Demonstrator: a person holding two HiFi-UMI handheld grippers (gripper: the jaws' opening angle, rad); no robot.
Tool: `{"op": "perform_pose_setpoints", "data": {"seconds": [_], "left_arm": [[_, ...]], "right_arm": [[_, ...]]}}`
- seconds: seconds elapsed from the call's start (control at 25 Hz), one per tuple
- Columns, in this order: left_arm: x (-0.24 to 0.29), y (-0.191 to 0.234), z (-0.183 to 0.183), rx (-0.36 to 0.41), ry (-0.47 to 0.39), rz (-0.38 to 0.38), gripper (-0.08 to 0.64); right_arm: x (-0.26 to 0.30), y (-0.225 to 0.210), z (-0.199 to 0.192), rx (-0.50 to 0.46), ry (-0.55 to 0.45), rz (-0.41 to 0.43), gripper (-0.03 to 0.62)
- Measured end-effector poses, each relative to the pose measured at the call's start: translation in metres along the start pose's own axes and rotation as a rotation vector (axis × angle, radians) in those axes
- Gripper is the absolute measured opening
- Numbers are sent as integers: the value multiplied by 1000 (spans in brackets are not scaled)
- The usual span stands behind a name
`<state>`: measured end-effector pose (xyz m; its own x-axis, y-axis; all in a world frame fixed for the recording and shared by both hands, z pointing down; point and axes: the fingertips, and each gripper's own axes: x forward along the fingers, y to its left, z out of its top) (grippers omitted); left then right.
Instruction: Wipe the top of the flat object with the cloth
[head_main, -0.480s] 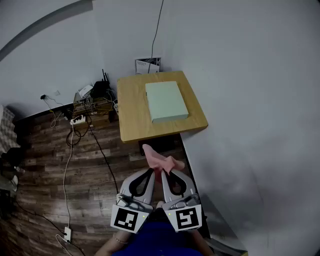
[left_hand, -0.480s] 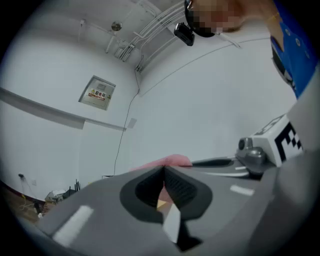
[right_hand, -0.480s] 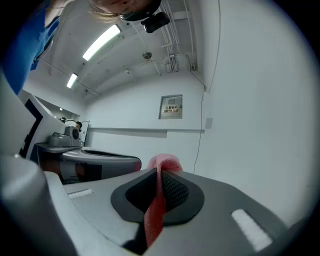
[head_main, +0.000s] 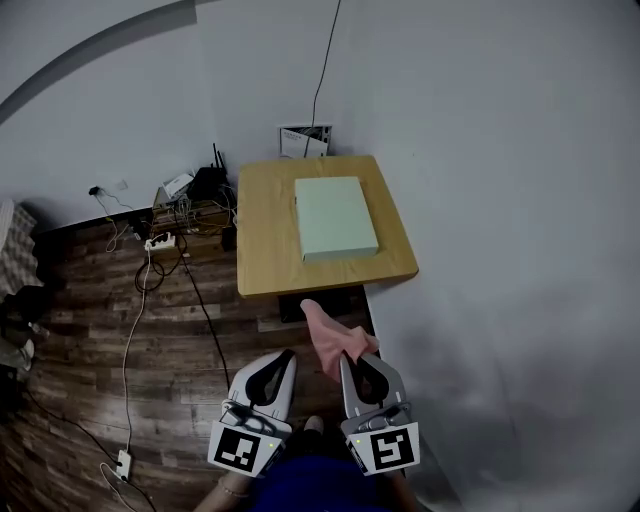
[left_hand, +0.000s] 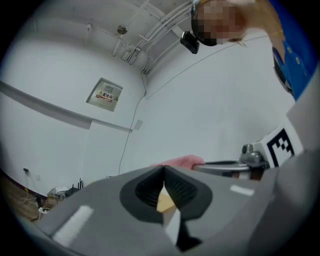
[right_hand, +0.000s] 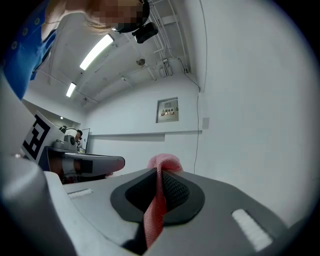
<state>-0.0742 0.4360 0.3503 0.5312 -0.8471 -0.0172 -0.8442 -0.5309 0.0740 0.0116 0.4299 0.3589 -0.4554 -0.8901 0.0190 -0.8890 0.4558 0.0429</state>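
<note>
The left tongs (head_main: 284, 358) are closed on nothing, and the right tongs (head_main: 350, 360) are clamped on the crumpled pink fabric cloth (head_main: 330, 335), held short of the square wooden tabletop (head_main: 262, 250). The pale green flat rectangular object (head_main: 336, 217) lies there untouched, so all the wiping is judged left to do.

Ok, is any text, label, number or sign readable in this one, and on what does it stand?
Nothing can be read for sure.
Wall panel: a label with a red mark and dark characters, too small to read.
Printed sheet behind the wooden table: the print is too small to read.
Marker cubes: black-and-white square patterns, no words.
</note>
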Motion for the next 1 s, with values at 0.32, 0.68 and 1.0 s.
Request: {"op": "perform_pose_setpoints", "data": {"seconds": [0.32, 0.68, 1.0], "left_arm": [[38, 20, -12, -2, 19, 19, 5], [133, 75, -13, 2, -26, -63, 5], [221, 142, -14, -12, 44, -139, 5]], "right_arm": [[37, -27, -9, -2, 0, 33, 17], [130, -68, -17, -15, -7, -22, 17], [233, -103, -6, -37, -10, -83, 17]]}}
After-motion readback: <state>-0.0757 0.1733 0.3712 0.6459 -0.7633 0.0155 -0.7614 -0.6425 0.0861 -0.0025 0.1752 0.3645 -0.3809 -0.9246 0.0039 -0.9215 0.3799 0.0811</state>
